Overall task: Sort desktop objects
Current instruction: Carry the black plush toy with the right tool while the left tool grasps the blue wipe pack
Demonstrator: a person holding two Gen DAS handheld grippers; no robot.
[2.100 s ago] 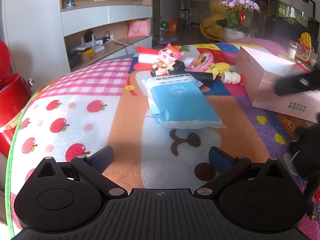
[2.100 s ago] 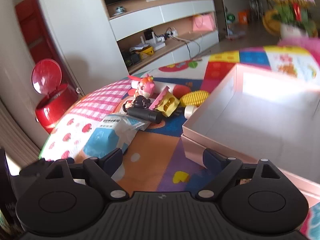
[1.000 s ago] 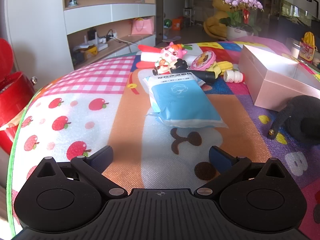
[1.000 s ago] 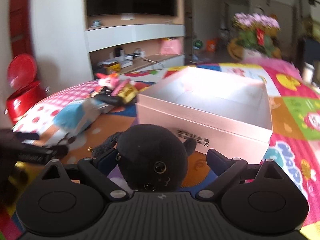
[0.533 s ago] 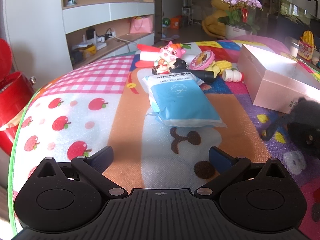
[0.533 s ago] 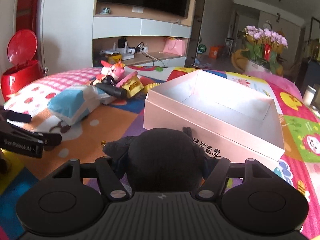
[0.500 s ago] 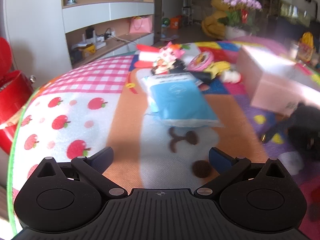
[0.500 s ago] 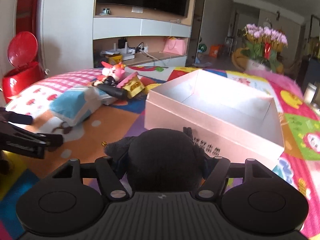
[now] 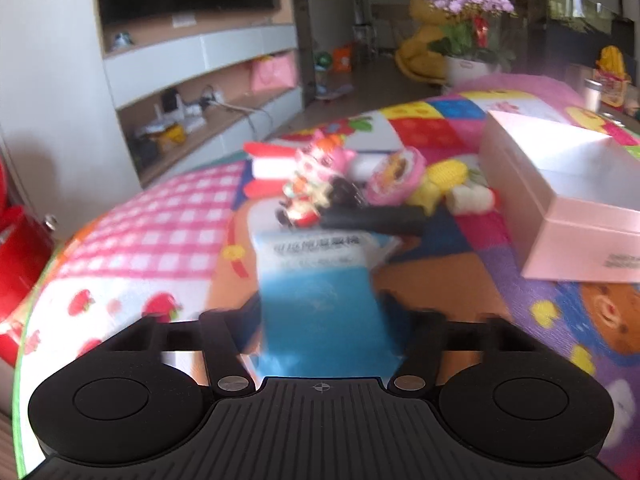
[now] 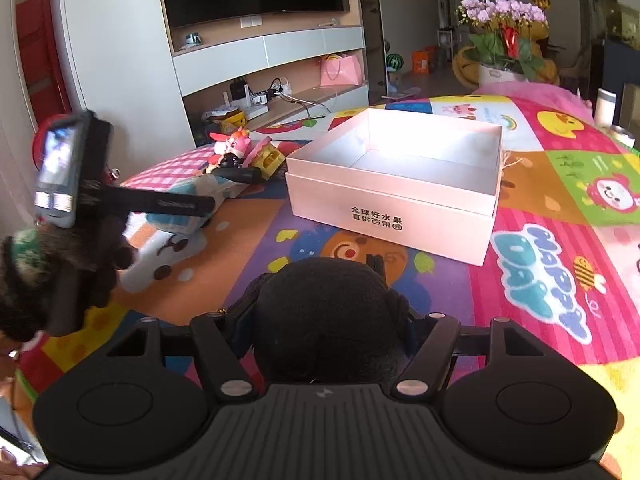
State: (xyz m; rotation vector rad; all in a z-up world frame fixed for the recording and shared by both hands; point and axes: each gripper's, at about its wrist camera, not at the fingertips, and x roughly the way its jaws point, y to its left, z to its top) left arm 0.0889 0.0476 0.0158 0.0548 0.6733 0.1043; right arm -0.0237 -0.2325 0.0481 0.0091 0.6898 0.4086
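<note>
My left gripper is shut on the near end of a blue and white soft pack; the view is motion-blurred. My right gripper is shut on a black plush toy and holds it above the mat, in front of an open pink box. The box also shows at the right of the left wrist view. The left gripper and the pack show at the left of the right wrist view.
Behind the pack lie a pink cartoon figure, a black cylinder, a pink round toy, a yellow toy and a small white bottle. A colourful play mat covers the table. A red bin stands at the left.
My left gripper moved forward over the blue pack and closed on its near end. My right gripper has lifted the black plush toy a little higher, facing the box.
</note>
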